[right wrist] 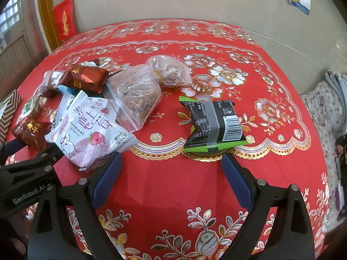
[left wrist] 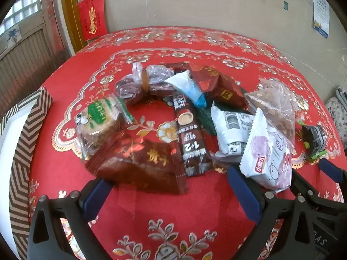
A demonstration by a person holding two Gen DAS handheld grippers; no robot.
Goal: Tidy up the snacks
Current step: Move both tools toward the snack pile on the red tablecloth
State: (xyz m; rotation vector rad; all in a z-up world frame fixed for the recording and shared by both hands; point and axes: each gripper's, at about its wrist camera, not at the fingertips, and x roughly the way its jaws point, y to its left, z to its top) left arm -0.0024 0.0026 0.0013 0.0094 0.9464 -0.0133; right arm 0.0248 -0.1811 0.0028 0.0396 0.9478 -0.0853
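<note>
A pile of snack packets lies on the red tablecloth (left wrist: 151, 205). My left gripper (left wrist: 169, 188) is open, its fingers on either side of a brown packet with gold writing (left wrist: 141, 164) right in front of it. Beside that lie a dark coffee stick (left wrist: 190, 138), a round cracker pack with a green label (left wrist: 99, 119) and a white packet with pink berries (left wrist: 266, 158). My right gripper (right wrist: 171, 171) is open and empty, just short of a black and green packet (right wrist: 212, 125). The white berry packet (right wrist: 91, 134) lies at its left.
A box with a brown zigzag rim (left wrist: 21, 143) stands at the left table edge. Clear bags of dried snacks (right wrist: 138, 93) lie mid-table. A wall runs behind the table. A floral cushion (right wrist: 325, 117) sits off the right edge.
</note>
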